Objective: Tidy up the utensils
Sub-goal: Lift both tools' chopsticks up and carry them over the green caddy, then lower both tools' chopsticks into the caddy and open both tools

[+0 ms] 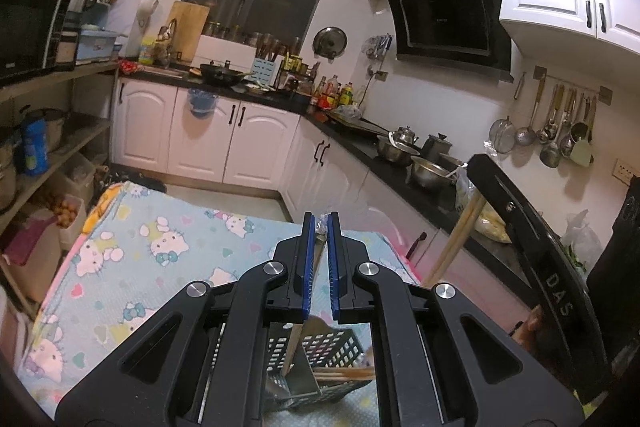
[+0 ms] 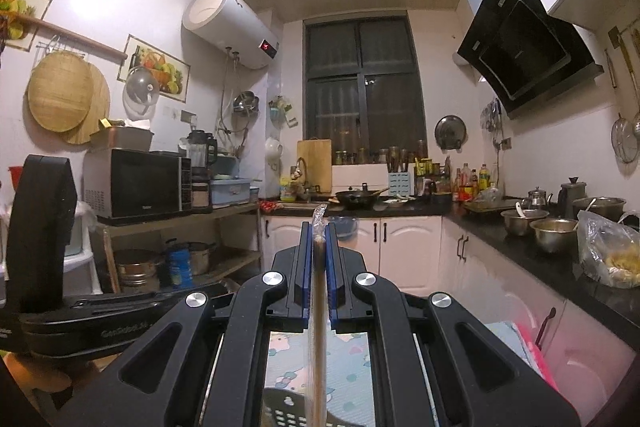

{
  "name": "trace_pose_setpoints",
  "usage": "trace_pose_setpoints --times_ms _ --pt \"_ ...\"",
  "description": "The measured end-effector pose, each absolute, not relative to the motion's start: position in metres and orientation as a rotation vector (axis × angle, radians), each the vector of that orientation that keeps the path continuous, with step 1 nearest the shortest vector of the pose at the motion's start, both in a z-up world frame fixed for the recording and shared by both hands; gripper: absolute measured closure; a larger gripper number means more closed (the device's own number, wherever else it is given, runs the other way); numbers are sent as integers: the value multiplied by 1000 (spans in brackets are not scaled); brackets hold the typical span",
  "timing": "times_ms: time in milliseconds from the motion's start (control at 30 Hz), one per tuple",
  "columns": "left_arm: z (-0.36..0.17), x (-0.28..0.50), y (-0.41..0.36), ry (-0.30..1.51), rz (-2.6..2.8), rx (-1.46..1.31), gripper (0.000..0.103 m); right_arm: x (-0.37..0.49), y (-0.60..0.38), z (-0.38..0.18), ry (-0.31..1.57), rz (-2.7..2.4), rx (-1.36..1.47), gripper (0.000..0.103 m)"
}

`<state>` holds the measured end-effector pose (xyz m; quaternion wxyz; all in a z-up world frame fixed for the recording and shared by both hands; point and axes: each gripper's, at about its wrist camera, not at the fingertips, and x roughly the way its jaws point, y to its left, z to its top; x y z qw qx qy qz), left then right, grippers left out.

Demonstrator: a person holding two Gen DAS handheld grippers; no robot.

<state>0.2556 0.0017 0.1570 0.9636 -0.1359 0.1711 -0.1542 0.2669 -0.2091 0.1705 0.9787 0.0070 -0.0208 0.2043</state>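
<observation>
My left gripper is shut on a thin wooden stick with crinkled plastic at its top. The stick slants down into a black slotted basket on the cartoon-cat tablecloth. Chopsticks and a metal blade lie in that basket. My right gripper is shut on plastic-wrapped chopsticks, held over the basket rim. In the left wrist view the right gripper hangs to the right, and its chopsticks slant down to the left.
A black L-shaped counter carries steel bowls, a kettle, sauce bottles and a wok. Ladles hang on a wall rail. Shelves with a microwave stand on the left. The table's right edge is close to the pink cabinets.
</observation>
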Motion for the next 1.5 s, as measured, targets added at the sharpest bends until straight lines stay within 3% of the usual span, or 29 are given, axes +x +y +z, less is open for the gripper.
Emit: trace_pose_setpoints --times_ms 700,1500 --pt "115 266 -15 402 -303 -232 101 291 -209 104 -3 297 -53 96" --pt "87 264 -17 475 -302 -234 101 269 -225 72 183 344 -12 95"
